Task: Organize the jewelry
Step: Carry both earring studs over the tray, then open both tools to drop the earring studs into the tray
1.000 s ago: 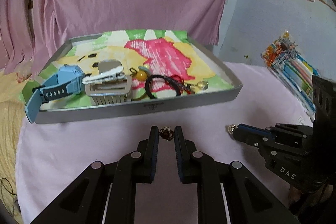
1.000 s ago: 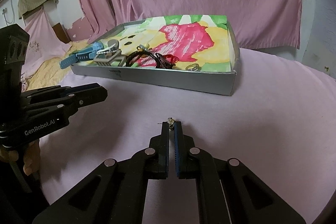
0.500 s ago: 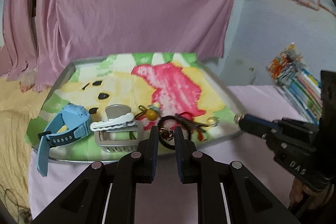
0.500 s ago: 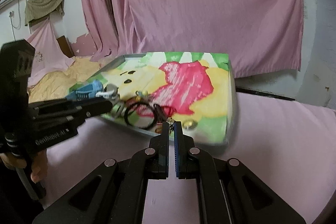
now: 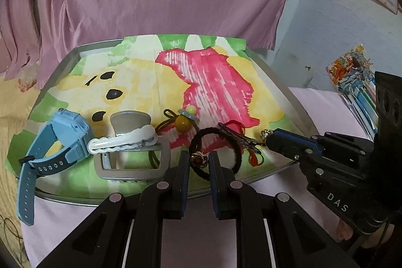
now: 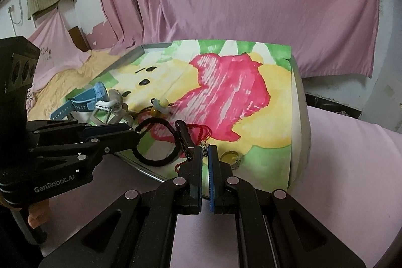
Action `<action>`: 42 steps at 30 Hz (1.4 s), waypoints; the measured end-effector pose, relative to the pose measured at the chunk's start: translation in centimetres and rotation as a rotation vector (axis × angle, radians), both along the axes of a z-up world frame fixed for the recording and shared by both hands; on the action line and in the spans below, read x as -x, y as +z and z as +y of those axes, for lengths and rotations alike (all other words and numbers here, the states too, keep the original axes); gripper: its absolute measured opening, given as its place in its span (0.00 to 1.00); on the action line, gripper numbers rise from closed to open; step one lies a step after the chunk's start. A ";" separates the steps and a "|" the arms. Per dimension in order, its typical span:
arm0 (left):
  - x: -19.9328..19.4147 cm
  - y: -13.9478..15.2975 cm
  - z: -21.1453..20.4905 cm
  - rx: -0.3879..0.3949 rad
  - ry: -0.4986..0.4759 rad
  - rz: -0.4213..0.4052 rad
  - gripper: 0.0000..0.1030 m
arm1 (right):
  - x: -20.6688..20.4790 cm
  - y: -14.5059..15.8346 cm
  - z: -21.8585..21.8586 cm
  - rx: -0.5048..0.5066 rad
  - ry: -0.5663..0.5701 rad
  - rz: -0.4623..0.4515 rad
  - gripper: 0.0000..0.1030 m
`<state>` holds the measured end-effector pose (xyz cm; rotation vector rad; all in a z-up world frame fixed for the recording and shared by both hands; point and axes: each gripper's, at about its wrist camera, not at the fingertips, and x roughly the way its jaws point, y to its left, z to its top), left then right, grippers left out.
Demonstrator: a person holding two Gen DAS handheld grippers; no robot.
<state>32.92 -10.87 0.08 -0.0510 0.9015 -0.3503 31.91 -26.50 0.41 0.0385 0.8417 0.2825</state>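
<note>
Placement is the step in hand, by my reading: both claws hang over the near edge of the tray (image 5: 276,82), each carrying a small piece to be set down inside. The left claw (image 5: 199,159) is pinched narrow on a small gold ring with a dark red stone (image 5: 199,159), held just above the black hair tie (image 5: 216,132). The right claw (image 6: 205,150) is closed almost flat on a tiny glinting piece (image 6: 205,145), possibly an earring or charm; it is too small to tell.

To do this well, I would carry each piece past the metal rim to a bare patch of the painted paper liner, lower it close, then ease the claw apart gently. Both pieces are hard, small and rounded, so they will likely roll or bounce if dropped. Keeping clear of the red cord (image 6: 201,129) and hair tie avoids tangling.

Textures vary: the tray is thin smooth metal, its liner matte paper in yellow, pink and green. A blue watch (image 5: 62,137) has a rubbery perforated strap. A grey claw clip (image 5: 130,157) and white wavy clip (image 5: 123,142) look like rigid plastic. A yellow-stoned ring (image 6: 230,157) lies near the right claw. Pink cloth covers the surface (image 6: 351,167).
</note>
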 end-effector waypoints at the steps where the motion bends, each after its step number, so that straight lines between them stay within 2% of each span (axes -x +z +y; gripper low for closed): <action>1: -0.1 0.0 0.0 -0.001 0.001 0.002 0.14 | -0.1 -0.1 0.1 0.001 0.002 0.006 0.04; 22: -0.1 -0.1 -0.1 -0.011 0.006 0.002 0.16 | -0.4 -0.1 -0.1 0.014 0.004 0.027 0.05; 25: 0.0 -0.1 0.0 -0.006 0.008 0.001 0.23 | -0.1 0.0 -0.3 0.010 -0.006 0.017 0.05; 27: 0.1 0.0 0.0 -0.001 0.008 -0.006 0.36 | 0.0 0.1 -0.5 0.003 -0.015 0.012 0.06; 29: 0.2 0.0 0.1 0.005 0.015 -0.015 0.42 | 0.2 0.1 -0.8 -0.004 -0.023 0.009 0.06; 37: 0.7 0.4 0.5 0.012 0.032 -0.037 0.44 | 0.7 0.3 -1.4 -0.004 -0.055 -0.006 0.06; 40: 1.2 0.8 0.6 0.018 0.036 -0.053 0.48 | 0.9 0.4 -1.5 -0.008 -0.063 -0.012 0.07; 41: 1.4 0.9 0.7 0.018 0.040 -0.060 0.49 | 1.0 0.5 -1.6 -0.011 -0.065 -0.015 0.08; 42: 1.5 1.1 0.7 0.016 0.043 -0.068 0.50 | 1.1 0.5 -1.6 -0.012 -0.067 -0.017 0.14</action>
